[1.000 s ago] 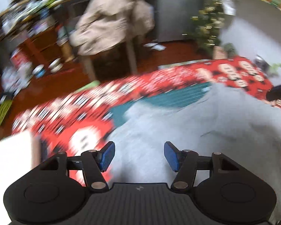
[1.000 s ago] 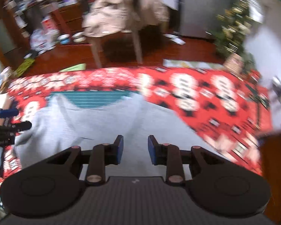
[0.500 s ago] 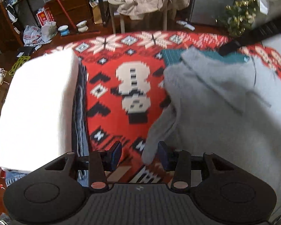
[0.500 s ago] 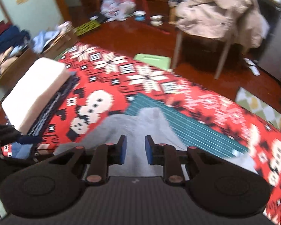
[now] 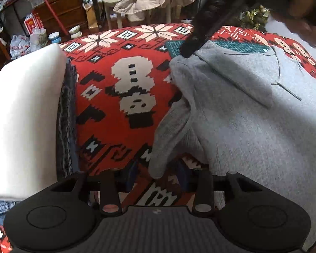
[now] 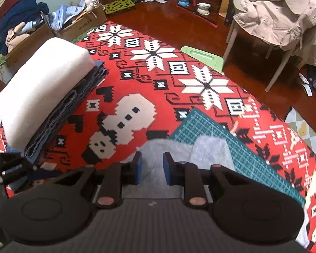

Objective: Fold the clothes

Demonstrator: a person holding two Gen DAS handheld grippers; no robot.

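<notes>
Grey knitted sweater (image 5: 252, 126), soft and limp, spread over a counter draped in a red, black and cream patterned cloth (image 5: 120, 109), its far edge partly on a green gridded cutting mat (image 6: 231, 143). One sleeve folded across the chest; the other sleeve (image 5: 168, 139) trailing down the near left side, its cuff ending just ahead of the left gripper (image 5: 158, 176).

Left gripper: jaws partly open and just closing in, blue pads to either side of the cuff tip, cloth between them, no firm pinch visible yet. Right gripper (image 6: 152, 168): jaws narrow but with a clear gap, grey knit lying in and below that gap at the shoulder near the mat; hard to tell whether the pads press on any cloth, so no sure hold there. Seen from the left wrist, its dark finger tips down at that same shoulder corner.

Likely handling: light, floppy, stretchy; no stiffness to carry a fold, so sagging and bunching wherever unsupported. Knit grippy rather than slick, apt to drag on the patterned cloth and pull neighbouring layers along. Not fragile, though a pinch on a single loop risks a snag.

Best holds, judging from the lie: the thicker ribbed cuff for the loose sleeve, and the shoulder seam, both layers taken together so the top layer does not slide off alone.

Off to the left, well apart: a white folded stack (image 6: 42, 92) over dark grey folded cloth (image 6: 73, 103).
</notes>
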